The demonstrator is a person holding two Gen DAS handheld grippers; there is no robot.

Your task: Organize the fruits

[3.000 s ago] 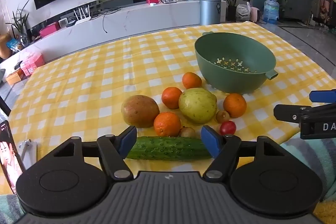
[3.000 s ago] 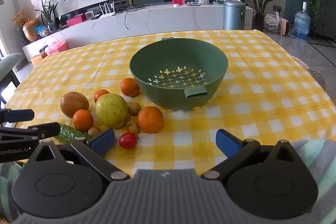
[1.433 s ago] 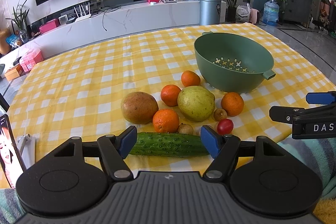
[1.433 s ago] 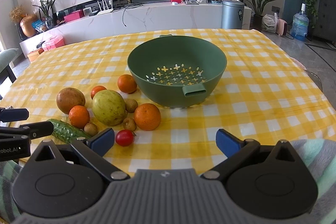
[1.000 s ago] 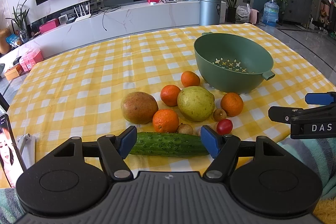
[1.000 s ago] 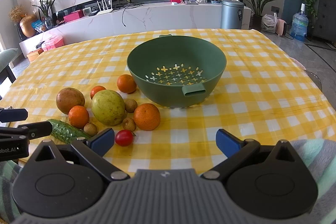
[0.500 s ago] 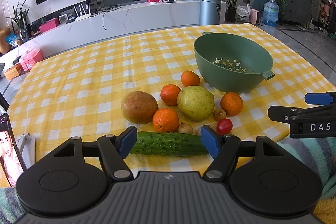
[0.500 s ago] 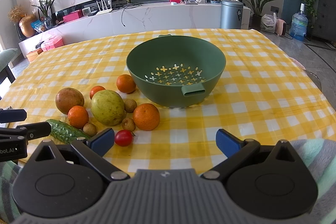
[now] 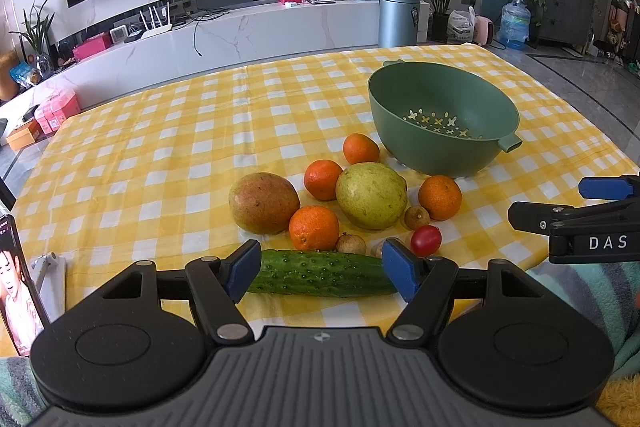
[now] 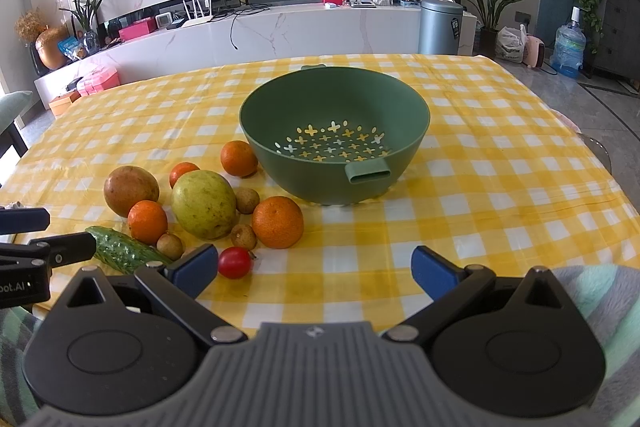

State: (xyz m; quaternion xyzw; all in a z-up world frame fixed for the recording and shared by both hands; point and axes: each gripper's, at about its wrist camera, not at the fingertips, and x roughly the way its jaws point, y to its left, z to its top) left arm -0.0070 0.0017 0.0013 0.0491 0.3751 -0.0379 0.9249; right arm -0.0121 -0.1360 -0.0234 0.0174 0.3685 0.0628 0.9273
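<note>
The left gripper [image 9: 320,269] is hanging low over the near edge of the table with its jaws standing wide, and it is gripping nothing. The cucumber [image 9: 320,273] is lying crosswise on the yellow checked tablecloth [image 9: 160,147], appearing between the two blue pads; whether the pads are at its level I cannot tell. The right gripper [image 10: 314,269] is also standing wide and empty, above bare cloth, with the cherry tomato [image 10: 235,262] just beside its left pad.

The fruits are lying in one group near the green colander [image 10: 404,107], which is holding nothing yet: a pale green pear [image 9: 370,195], a reddish mango [image 9: 264,202], four tangerines and some small brown longans.

I am judging that the first pick is not yet begun. To do it well, the left gripper should turn so the pads are meeting the cucumber across its narrow body, not along its length. For round fruit, it is better to take an outer one first, such as the tangerine [image 10: 277,221] nearest the colander, because neighbours are touching and may roll.
</note>
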